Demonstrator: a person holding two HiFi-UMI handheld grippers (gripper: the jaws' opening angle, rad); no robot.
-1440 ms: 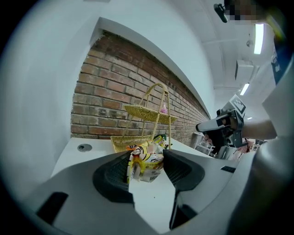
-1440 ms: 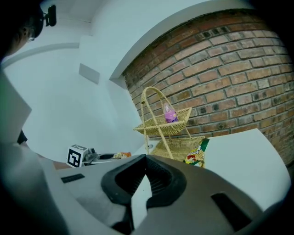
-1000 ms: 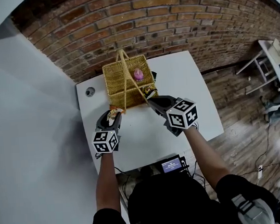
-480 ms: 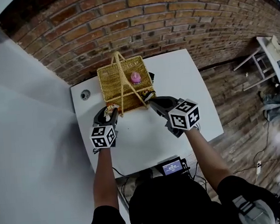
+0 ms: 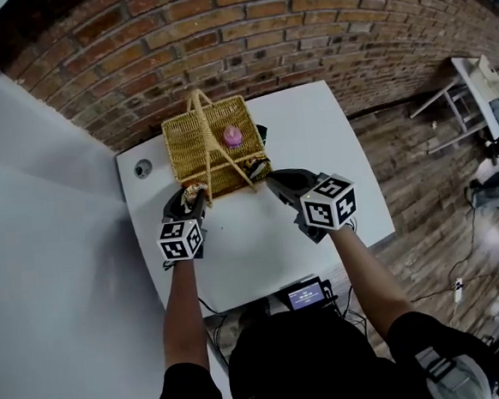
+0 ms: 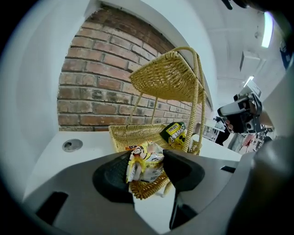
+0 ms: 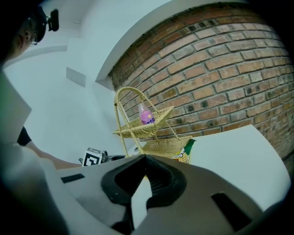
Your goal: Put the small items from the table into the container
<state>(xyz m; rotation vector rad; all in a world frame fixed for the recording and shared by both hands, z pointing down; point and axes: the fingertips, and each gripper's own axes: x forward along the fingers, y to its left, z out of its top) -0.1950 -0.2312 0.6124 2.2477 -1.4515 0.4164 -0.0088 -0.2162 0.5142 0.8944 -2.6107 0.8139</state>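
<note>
The left hand-held gripper [image 5: 191,197] is clamping a crumpled yellow-and-white snack packet [image 6: 143,164] between half-closed jaws, holding it right at the front rim of the lower tier of a yellow woven wicker two-tier basket [image 5: 195,140] standing on the white tabletop [image 5: 262,245]. The right hand-held gripper [image 5: 275,180] is hovering empty by the basket's other front corner, its jaws pressing fully together.
</note>
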